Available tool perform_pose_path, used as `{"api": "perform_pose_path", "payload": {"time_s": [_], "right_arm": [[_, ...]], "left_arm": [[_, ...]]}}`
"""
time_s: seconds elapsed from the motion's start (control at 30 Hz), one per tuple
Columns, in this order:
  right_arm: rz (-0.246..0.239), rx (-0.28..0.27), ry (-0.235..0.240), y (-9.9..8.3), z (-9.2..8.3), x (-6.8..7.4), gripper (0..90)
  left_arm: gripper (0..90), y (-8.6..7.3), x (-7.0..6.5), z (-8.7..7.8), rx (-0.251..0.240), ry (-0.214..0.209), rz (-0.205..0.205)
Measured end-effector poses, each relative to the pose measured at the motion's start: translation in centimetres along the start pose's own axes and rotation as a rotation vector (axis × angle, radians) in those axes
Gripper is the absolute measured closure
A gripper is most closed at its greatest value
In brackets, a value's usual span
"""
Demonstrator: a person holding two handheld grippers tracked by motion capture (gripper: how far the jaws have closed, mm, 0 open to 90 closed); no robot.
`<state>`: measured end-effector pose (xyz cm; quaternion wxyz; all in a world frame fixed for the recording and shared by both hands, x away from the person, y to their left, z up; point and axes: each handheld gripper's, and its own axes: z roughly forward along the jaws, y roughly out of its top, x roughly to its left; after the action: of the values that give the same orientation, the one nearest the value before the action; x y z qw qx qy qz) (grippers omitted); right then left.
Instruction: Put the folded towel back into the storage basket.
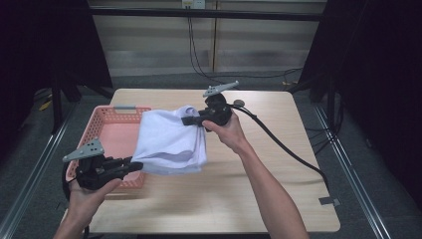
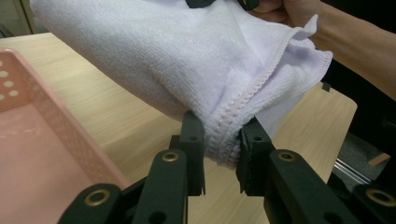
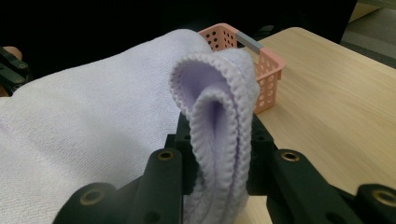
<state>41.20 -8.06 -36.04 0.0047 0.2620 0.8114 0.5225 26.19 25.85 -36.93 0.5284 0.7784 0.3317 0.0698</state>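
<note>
Towel [image 1: 169,142]: folded, lifted clear of the table, right of the pink basket [image 1: 107,119] and overlapping its near corner. Left gripper [image 1: 133,165] and right gripper [image 1: 191,119] each pinch an edge. Left to do, I'd guess: lower it into the basket. Gripper views show hems clamped between the pads; the high view gives the layout.

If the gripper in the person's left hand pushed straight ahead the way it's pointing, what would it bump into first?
The white towel: the left gripper already pinches its hemmed corner, so it would only push deeper into the cloth. Beyond that probably comes the person's right hand, though depth is hard to judge.
</note>
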Motion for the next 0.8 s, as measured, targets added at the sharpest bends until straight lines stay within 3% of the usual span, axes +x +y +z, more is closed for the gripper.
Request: {"api": "perform_pose_path", "payload": {"time_s": [0.4, 0.8], "right_arm": [[-0.001, -0.013, 0.031, 2.0, 2.4, 0.1, 72.7], [-0.016, 0.003, 0.058, 4.4, 6.4, 0.3, 72.7]], "left_arm": [[75.3, -0.2, 1.7, -1.9, -0.019, 0.046, -0.025], [75.3, -1.3, 4.1, -4.2, -0.033, 0.106, -0.069]]}}
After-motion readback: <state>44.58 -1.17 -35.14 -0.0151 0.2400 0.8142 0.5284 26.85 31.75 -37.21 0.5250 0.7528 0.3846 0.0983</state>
